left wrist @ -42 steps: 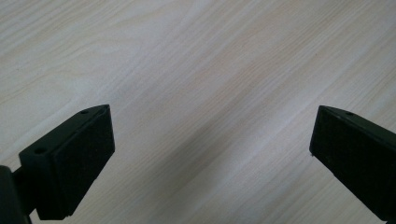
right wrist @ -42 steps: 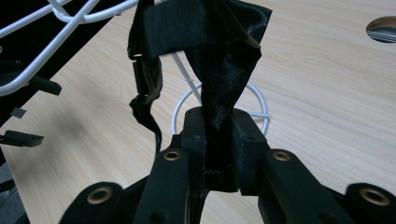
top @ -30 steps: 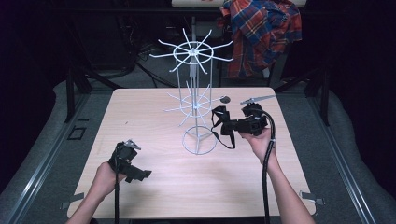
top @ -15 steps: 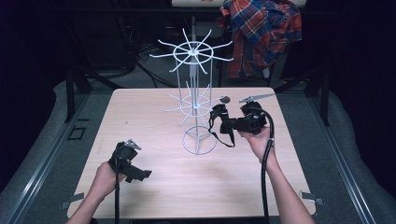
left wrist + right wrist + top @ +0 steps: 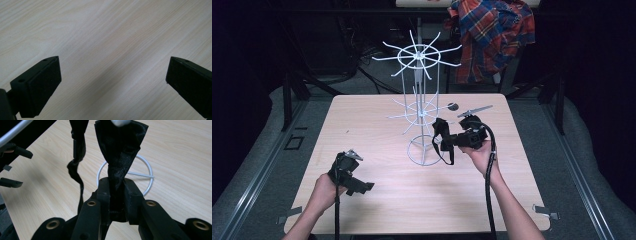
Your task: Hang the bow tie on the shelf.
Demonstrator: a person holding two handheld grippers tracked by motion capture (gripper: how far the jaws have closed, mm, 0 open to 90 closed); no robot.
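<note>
A white wire rack (image 5: 419, 107) with two tiers of radiating arms stands on a ring base (image 5: 424, 150) at the middle of the wooden table (image 5: 372, 120). My right gripper (image 5: 443, 136) is just right of the rack, level with its lower part, and shut on a black satin cloth (image 5: 439, 127) whose strap (image 5: 447, 155) hangs in a loop. In the right gripper view the cloth (image 5: 120, 147) rises from the gripper (image 5: 116, 186) toward a white arm tip (image 5: 120, 122), with the base ring (image 5: 147, 182) below. My left gripper (image 5: 362, 186) rests open near the front left; its jaws (image 5: 113, 75) hold nothing.
A plaid shirt (image 5: 492, 35) hangs behind the table at the back right. A thin grey metal piece (image 5: 474, 110) and a small dark round thing (image 5: 453, 106) lie just behind the right gripper. Dark frame posts flank the table.
My right gripper has shifted a little left and down with the black cloth, closer to the rack's base. The left gripper has stayed put.
</note>
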